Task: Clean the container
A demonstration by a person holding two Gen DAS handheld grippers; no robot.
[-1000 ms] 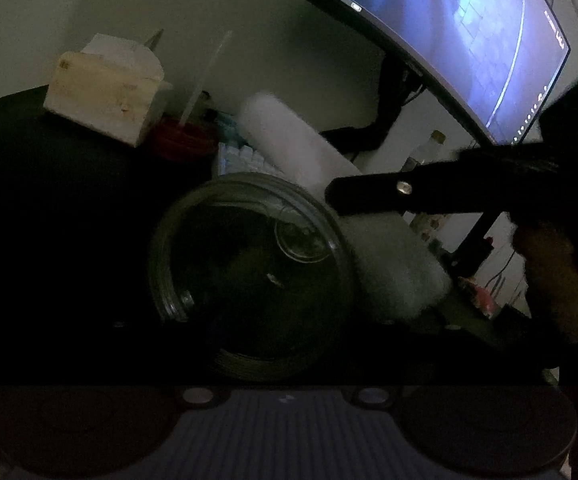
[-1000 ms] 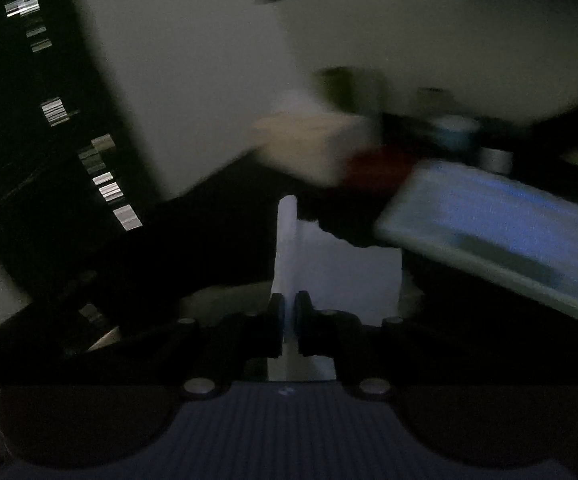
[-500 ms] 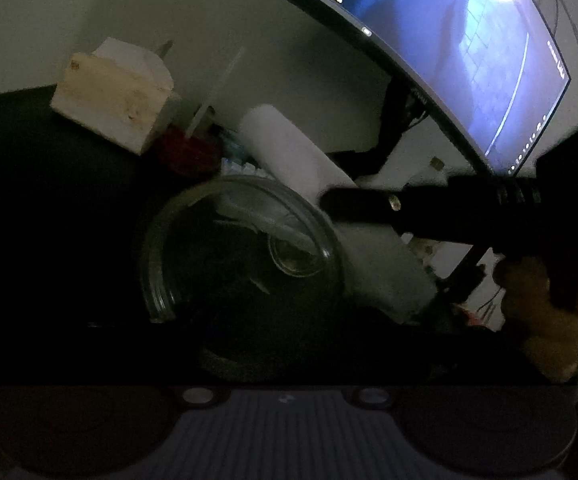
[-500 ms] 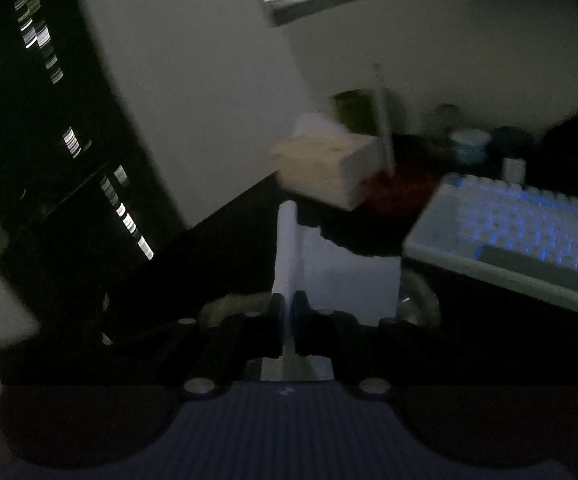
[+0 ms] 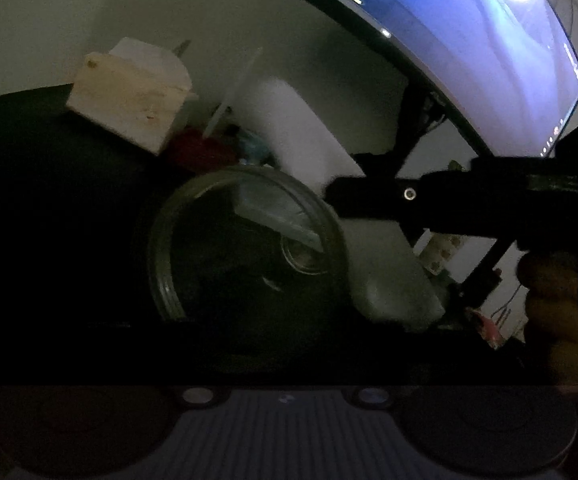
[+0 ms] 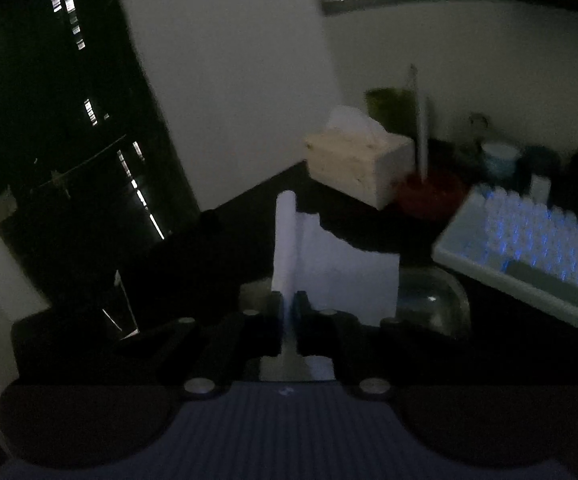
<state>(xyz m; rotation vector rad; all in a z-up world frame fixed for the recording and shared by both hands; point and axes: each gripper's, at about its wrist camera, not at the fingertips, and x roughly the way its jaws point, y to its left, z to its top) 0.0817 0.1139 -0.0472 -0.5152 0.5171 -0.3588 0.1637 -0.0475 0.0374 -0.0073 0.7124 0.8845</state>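
Dimly lit, the glass container [image 5: 245,256] lies on the dark counter [image 5: 49,200] near the keyboard [image 6: 537,248]; right claw [image 6: 288,320] clamps a white tissue [image 6: 341,268] (left claw closing, fingers unseen).

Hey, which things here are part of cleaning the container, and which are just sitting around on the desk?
For the job:
- glass jar
- white paper towel, pinched in the right tool

Lying about:
- tissue box
- keyboard
- monitor
- red dish
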